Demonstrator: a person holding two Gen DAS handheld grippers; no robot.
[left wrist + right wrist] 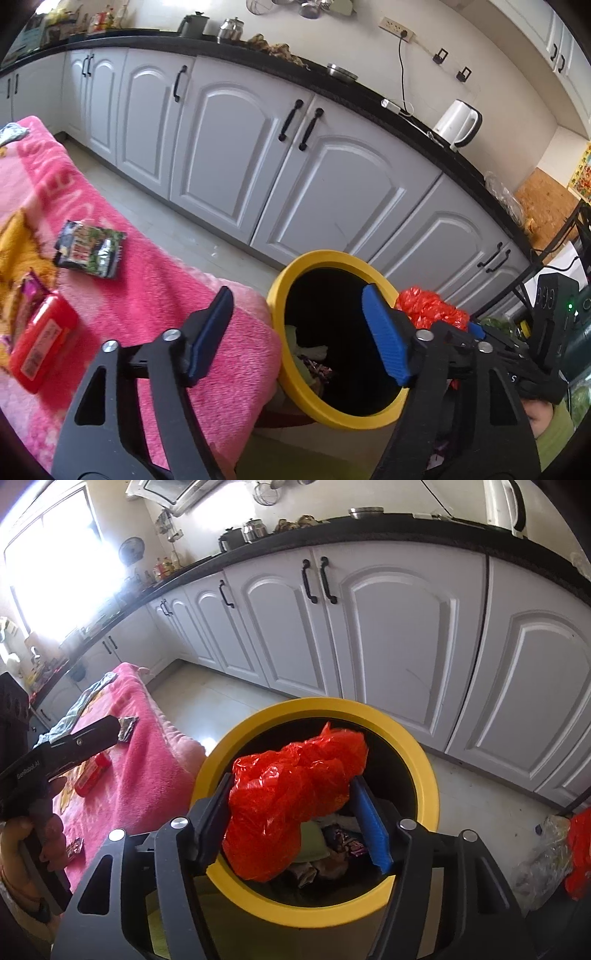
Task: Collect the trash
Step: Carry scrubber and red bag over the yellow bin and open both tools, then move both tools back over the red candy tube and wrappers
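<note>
One yellow-rimmed bin (424, 775) stands beside one pink blanket (155, 295). One crumpled red plastic bag (291, 797) sits over the bin's mouth. On the blanket lie one dark snack packet (90, 253), one red flat box (42, 350), one purple wrapper (27, 295) and one silvery wrapper (127, 727). Two grippers are in view, the left gripper (295, 332) and the right gripper (295, 823), each with two fingers. On the black surface (369, 90) stand one white kettle (458, 125) and two metal pots (231, 29). One clear bag (543, 856) lies on the floor.
</note>
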